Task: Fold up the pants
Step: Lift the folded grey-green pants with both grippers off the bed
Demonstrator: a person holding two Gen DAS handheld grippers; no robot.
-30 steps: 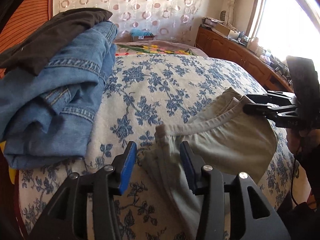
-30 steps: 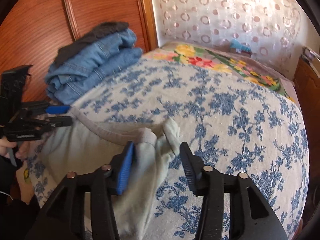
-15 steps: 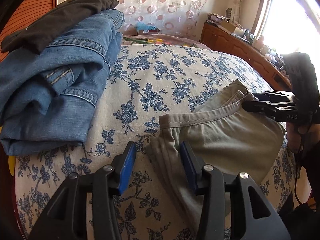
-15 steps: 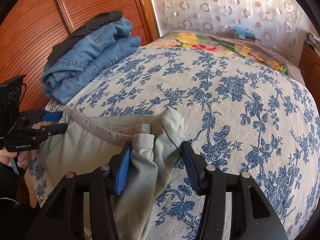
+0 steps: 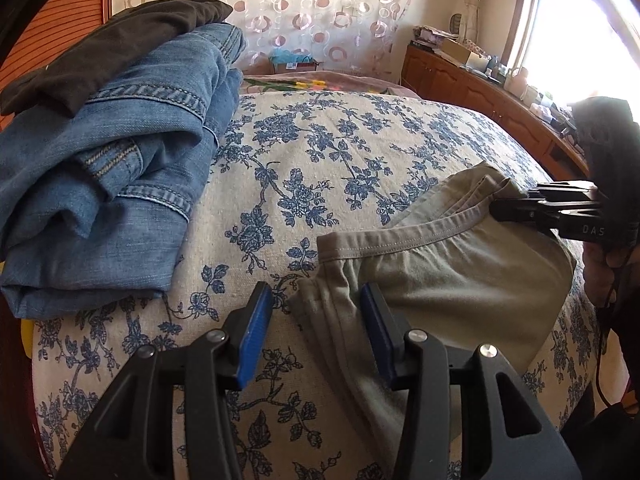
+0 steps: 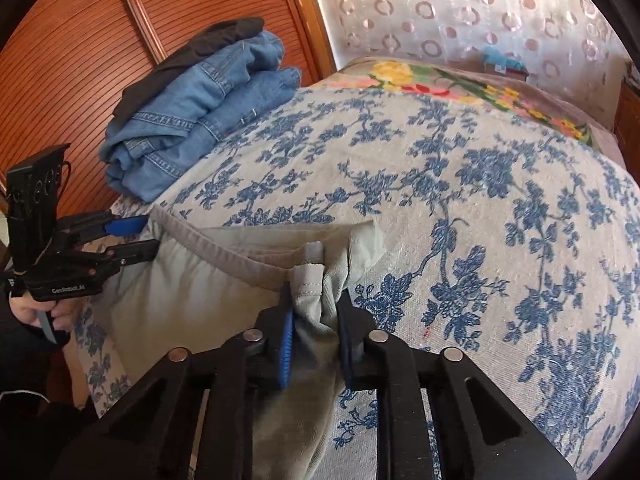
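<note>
Pale grey-green pants (image 5: pixel 448 276) lie on the flowered bedspread (image 5: pixel 320 160), waistband toward the middle of the bed. My left gripper (image 5: pixel 318 312) is open, its jaws on either side of the left waistband corner, which lies between them unpinched. In the right wrist view the pants (image 6: pixel 192 284) lie at lower left. My right gripper (image 6: pixel 314 332) is shut on the bunched right waistband corner (image 6: pixel 308 280). The left gripper also shows in the right wrist view (image 6: pixel 140 236), open. The right gripper shows in the left wrist view (image 5: pixel 504 210), closed on the fabric.
A stack of folded blue jeans (image 5: pixel 104 184) with a dark garment (image 5: pixel 112 44) on top sits at the bed's left edge, also in the right wrist view (image 6: pixel 200 108). A wooden wardrobe (image 6: pixel 80 60) stands behind. A floral blanket (image 6: pixel 460 88) lies at the far end. A wooden counter (image 5: pixel 480 80) lines the window side.
My right gripper has closed from open onto the right waistband corner. The left gripper has stayed open around the left corner, with the waistband now stretched flatter.
</note>
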